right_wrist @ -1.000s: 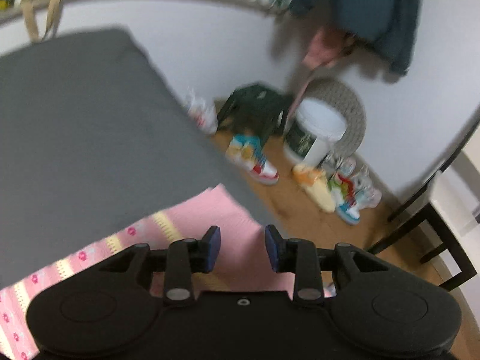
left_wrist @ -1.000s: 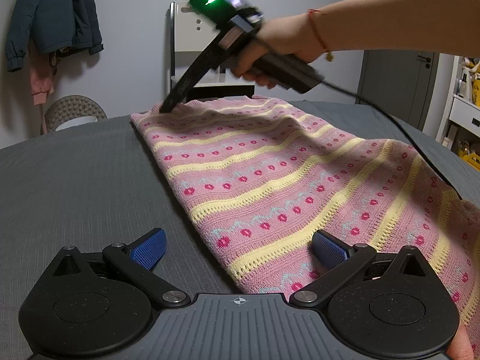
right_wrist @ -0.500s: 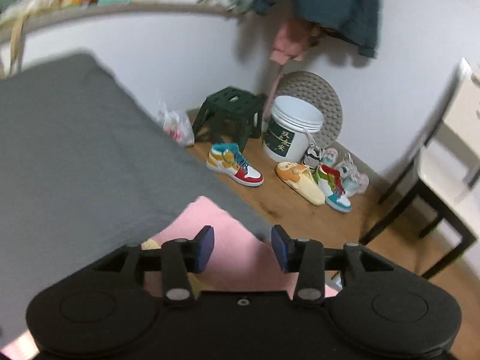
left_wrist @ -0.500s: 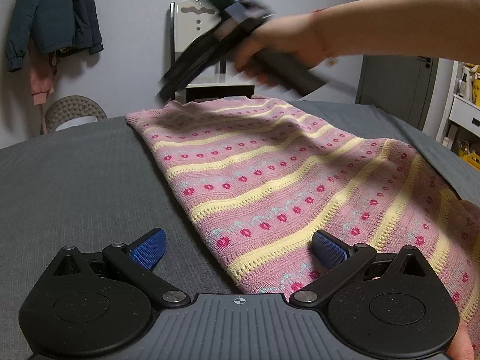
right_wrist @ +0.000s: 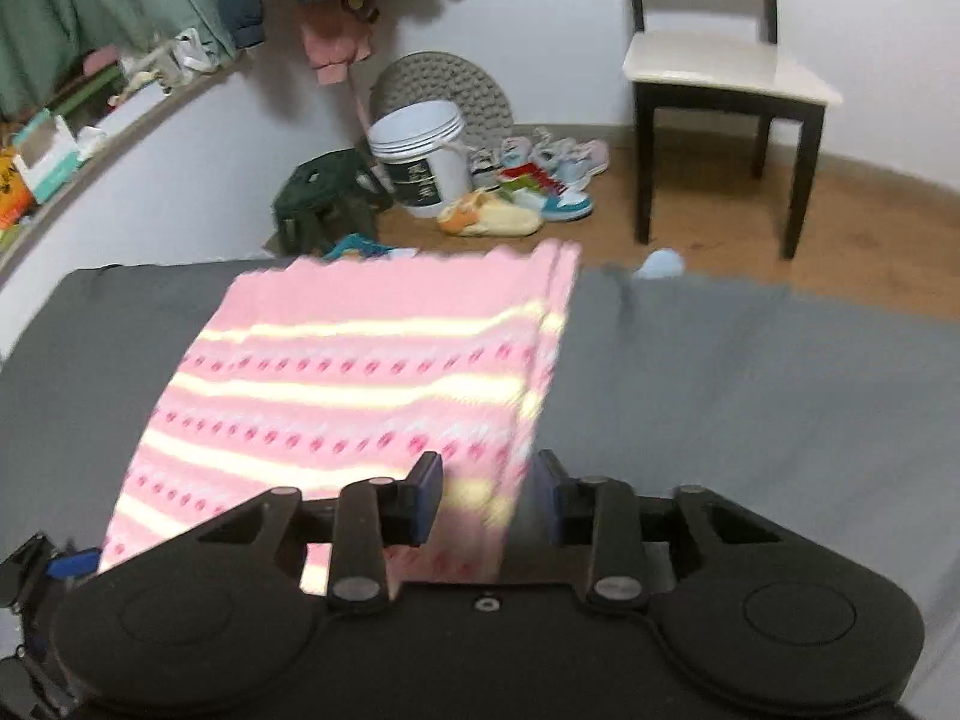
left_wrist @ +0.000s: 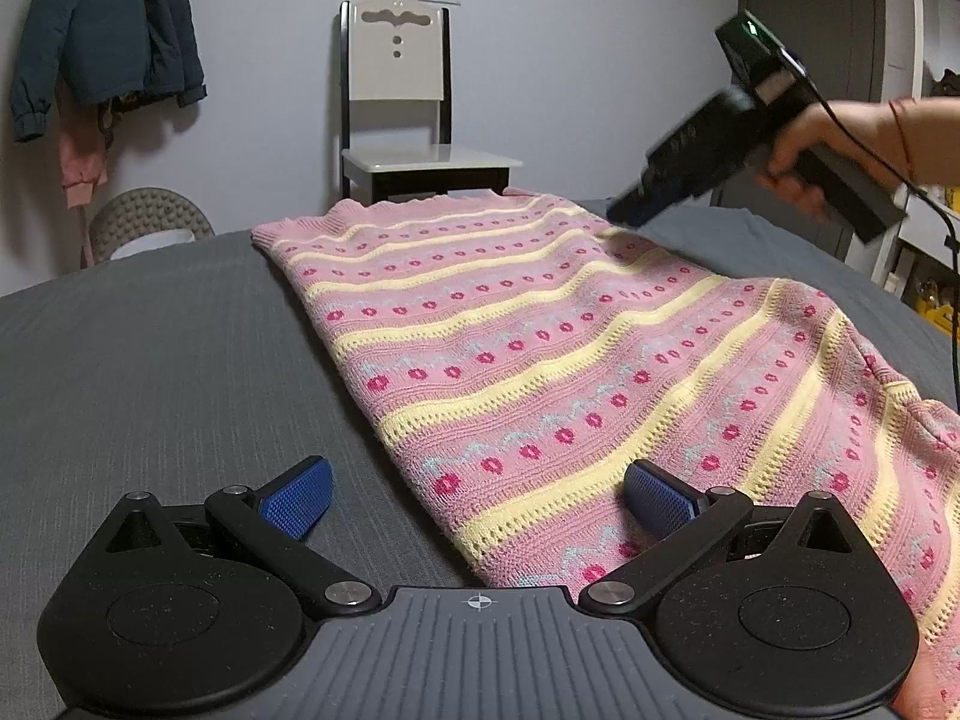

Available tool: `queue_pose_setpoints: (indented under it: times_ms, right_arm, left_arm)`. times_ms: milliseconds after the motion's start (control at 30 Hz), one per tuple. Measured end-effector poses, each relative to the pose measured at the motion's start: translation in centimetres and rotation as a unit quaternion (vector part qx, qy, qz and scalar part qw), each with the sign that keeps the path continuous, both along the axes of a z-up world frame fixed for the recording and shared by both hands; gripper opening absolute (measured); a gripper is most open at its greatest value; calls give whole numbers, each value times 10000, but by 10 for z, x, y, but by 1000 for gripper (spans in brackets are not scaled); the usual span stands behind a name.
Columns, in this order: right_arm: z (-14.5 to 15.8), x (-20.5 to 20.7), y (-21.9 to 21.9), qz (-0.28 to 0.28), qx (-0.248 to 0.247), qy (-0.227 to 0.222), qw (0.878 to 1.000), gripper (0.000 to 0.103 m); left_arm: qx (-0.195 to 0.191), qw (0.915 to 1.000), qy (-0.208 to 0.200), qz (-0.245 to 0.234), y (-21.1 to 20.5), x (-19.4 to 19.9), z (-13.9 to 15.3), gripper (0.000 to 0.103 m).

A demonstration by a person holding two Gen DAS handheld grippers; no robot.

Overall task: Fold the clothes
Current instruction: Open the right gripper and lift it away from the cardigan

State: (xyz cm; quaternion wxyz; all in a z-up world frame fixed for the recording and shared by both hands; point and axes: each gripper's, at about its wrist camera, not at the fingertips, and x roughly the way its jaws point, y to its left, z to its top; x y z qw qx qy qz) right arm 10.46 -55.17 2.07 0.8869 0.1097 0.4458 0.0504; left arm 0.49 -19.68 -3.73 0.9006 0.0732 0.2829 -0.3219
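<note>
A pink knitted sweater [left_wrist: 540, 348] with yellow stripes and red dots lies flat on the grey bed [left_wrist: 150, 372]. My left gripper [left_wrist: 480, 501] rests low at the sweater's near edge, its blue-padded fingers [left_wrist: 297, 498] spread wide with nothing between them. A hand holds my right gripper [left_wrist: 672, 195] in the air above the sweater's far right side. In the right wrist view, which is blurred, the right gripper [right_wrist: 485, 498] is open over the folded right edge of the sweater [right_wrist: 360, 372], gripping nothing.
A white-seated chair [left_wrist: 399, 120] stands beyond the bed's far edge. On the floor are a white bucket [right_wrist: 423, 159], a dark green stool [right_wrist: 324, 198] and several shoes [right_wrist: 522, 192]. A dark jacket [left_wrist: 102, 30] hangs on the left wall. A cable trails from the right gripper.
My right gripper has lifted off the sweater's far left corner and swung across to the far right side. The sweater has settled flat. My left gripper has stayed in place.
</note>
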Motion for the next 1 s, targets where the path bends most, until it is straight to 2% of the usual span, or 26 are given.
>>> queue_pose_setpoints:
  times_ms: [100, 233, 300, 400, 500, 567, 633, 767, 833, 933, 967, 1000]
  right_arm:
    - [-11, -3, 8, -116, -309, -7, 9995, 5]
    - [-14, -10, -2, -584, -75, -143, 9982, 6]
    - [-8, -22, -7, -701, 103, -259, 9972, 20]
    - [6, -50, -10, -706, 396, -375, 9960, 26]
    - [9, -88, 4, -365, 560, -98, 9977, 28]
    - [7, -103, 18, -198, 387, 43, 9990, 28]
    - [-1, -114, 29, -125, 198, 191, 9995, 8]
    - [-18, -133, 34, -400, -179, 144, 9989, 6]
    - [-19, -138, 28, -743, 178, 79, 9970, 7]
    - [-10, -156, 23, -1241, 749, -227, 9892, 25]
    - [-5, -165, 25, -1310, 862, -354, 9870, 34]
    - [0, -175, 28, -1337, 947, -465, 9854, 36]
  left_arm:
    - [7, 10000, 10, 0, 0, 1, 0, 103]
    - [9, 10000, 4, 2, -1, 2, 0, 103]
    - [12, 10000, 10, 3, -2, 3, -1, 103]
    - [16, 10000, 27, 2, -2, 4, 0, 103]
    - [24, 10000, 42, 2, -2, 4, 0, 103]
    - [30, 10000, 55, 1, -3, 4, 1, 103]
    - [37, 10000, 73, 0, -3, 5, 1, 103]
    - [51, 9999, 102, 0, -3, 5, 1, 103]
    - [46, 9999, 102, -2, -3, 5, 1, 103]
    - [45, 9999, 105, -4, -3, 5, 1, 103]
    - [44, 9999, 105, -4, -3, 5, 1, 103]
    - [43, 9999, 106, -4, -3, 5, 1, 103]
